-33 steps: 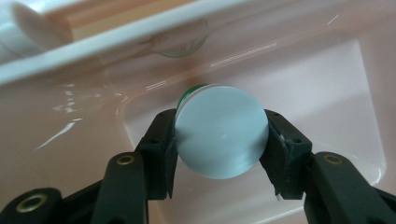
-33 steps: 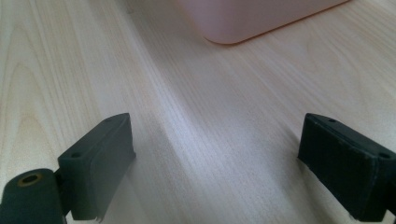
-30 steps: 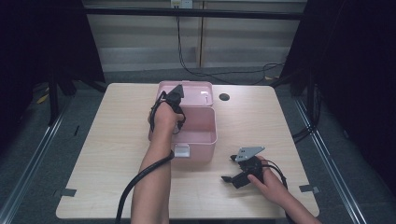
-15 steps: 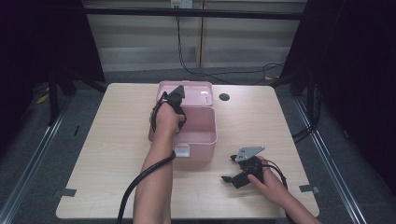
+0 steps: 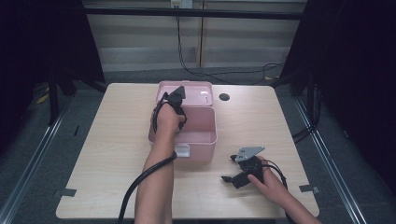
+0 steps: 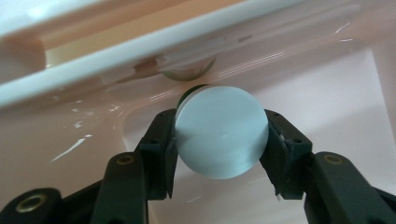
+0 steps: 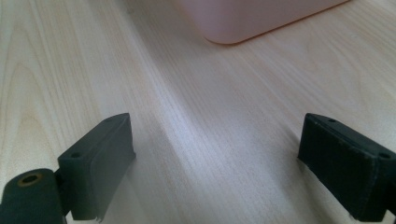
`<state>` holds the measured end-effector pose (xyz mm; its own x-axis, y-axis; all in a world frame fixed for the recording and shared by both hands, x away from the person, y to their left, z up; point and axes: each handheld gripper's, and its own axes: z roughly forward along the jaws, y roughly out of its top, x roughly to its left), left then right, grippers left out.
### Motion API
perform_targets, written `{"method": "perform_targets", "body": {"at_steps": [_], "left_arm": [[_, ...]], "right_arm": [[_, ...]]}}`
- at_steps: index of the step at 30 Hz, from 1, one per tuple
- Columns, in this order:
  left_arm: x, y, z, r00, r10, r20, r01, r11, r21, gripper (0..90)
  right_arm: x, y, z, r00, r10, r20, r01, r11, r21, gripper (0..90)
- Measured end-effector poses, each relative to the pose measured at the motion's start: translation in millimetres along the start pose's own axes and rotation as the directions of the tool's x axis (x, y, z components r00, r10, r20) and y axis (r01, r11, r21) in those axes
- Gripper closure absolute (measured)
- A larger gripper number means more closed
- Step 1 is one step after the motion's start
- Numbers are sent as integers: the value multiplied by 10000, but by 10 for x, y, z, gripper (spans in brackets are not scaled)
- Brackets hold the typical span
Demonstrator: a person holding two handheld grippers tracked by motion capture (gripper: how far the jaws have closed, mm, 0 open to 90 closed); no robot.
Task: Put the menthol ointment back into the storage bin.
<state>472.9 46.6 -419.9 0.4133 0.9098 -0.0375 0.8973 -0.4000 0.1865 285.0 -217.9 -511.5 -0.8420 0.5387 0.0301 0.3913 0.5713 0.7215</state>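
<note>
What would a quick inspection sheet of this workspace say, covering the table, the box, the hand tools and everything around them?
Surface: pale wooden table, one dark round hole near the far edge.
Job's things: open pink box with its lid raised; pale blue round object held over the box's inside.
Clutter: nothing seen.
Grippers: left tool shut on the round object, reaching into the box; right tool open with nothing between its jaws, low over the table near the box's corner.
Cables: one black cable trails along the left forearm; more run on the floor beyond the table.
Surroundings: dark curtains at both sides, grey floor, pale back wall.
</note>
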Motion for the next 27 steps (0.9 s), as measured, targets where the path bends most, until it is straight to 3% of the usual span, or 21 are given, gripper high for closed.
{"method": "perform_targets", "body": {"at_steps": [6,13,16,27], "left_arm": [[2,-2,20,9999,108,2,-108,9999,7,498],[13,-21,59,10000,-51,5,51,10000,-63,497],[31,-24,70,9999,166,7,-166,9999,-37,497],[6,-18,39,10000,53,-35,-54,9995,-298,464]], "right_arm": [[0,0,0,10000,0,0,0,10000,0,97],[0,0,0,10000,3,5,-3,10000,-5,97],[0,0,0,10000,9,1,-9,10000,1,97],[0,0,0,10000,1,6,-1,10000,-3,97]]}}
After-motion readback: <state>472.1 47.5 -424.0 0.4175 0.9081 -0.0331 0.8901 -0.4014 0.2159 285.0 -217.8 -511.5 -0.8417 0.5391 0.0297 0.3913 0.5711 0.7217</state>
